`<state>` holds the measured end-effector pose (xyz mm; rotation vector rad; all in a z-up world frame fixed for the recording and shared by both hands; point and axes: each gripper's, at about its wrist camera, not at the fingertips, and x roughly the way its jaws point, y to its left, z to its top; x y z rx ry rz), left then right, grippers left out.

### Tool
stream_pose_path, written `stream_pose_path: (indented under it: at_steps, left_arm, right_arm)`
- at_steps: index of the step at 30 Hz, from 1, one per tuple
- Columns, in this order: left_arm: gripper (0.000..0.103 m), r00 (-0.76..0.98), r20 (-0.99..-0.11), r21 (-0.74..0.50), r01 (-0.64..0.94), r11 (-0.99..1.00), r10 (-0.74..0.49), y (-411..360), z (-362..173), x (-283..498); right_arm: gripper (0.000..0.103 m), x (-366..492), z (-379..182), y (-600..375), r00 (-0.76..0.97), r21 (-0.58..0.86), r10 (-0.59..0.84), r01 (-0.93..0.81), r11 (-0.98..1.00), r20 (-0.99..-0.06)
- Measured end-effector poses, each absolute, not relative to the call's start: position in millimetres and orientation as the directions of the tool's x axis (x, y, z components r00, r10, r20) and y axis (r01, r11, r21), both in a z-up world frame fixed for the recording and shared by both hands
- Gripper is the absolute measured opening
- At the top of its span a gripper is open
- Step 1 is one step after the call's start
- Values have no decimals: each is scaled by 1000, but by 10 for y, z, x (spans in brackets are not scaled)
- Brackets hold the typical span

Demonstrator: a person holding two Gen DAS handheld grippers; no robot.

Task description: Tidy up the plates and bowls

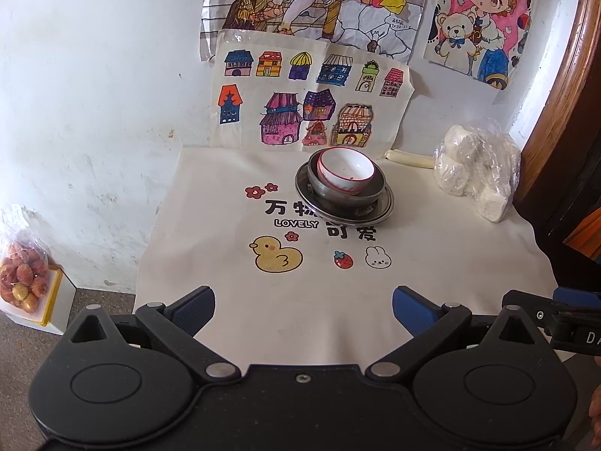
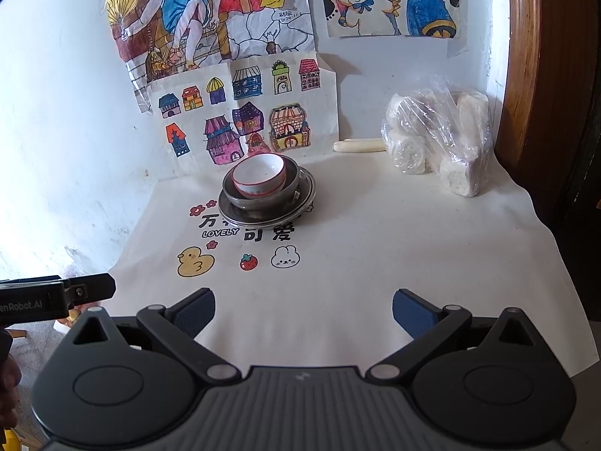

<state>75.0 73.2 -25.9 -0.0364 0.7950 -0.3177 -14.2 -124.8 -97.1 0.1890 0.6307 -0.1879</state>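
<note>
My left gripper [image 1: 303,306] and right gripper [image 2: 303,306] both spread apart, empty, white bowl [image 1: 346,170] nested in metal bowl [image 1: 340,191] on metal plate [image 1: 375,212], well ahead of both.

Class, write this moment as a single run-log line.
left gripper: open, empty | right gripper: open, empty | white bowl tilted in metal bowl on metal plate | both grippers clear of stack

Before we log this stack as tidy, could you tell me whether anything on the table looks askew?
Yes: the white bowl sits tilted inside the metal bowl, leaning rather than nested flat. The metal plate underneath looks level.
</note>
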Motion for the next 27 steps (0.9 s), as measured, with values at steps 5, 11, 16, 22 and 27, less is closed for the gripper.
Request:
stream_pose_path:
  at_steps: [5, 11, 16, 22, 27]
  left_arm:
    - [101, 654, -697, -151, 266, 952, -293, 734, -270, 752]
    - [101, 651, -699, -153, 268, 951, -296, 734, -291, 761]
    - [101, 651, -700, -154, 266, 952, -295, 737, -301, 759]
    - [101, 645, -705, -160, 259, 952, -294, 739, -329, 777]
    - [101, 640, -709, -159, 262, 952, -295, 723, -338, 785]
  right_arm:
    - [103, -134, -976, -1242, 791, 117, -114, 228, 967, -601]
    - [103, -119, -981, -1240, 790, 115, -114, 227, 967, -603]
    - [103, -113, -984, -1241, 790, 115, -112, 225, 967, -603]
    - [103, -95, -1003, -1236, 786, 110, -109, 220, 969, -608]
    - [103, -75, -1009, -1239, 783, 108, -108, 218, 970, -612]
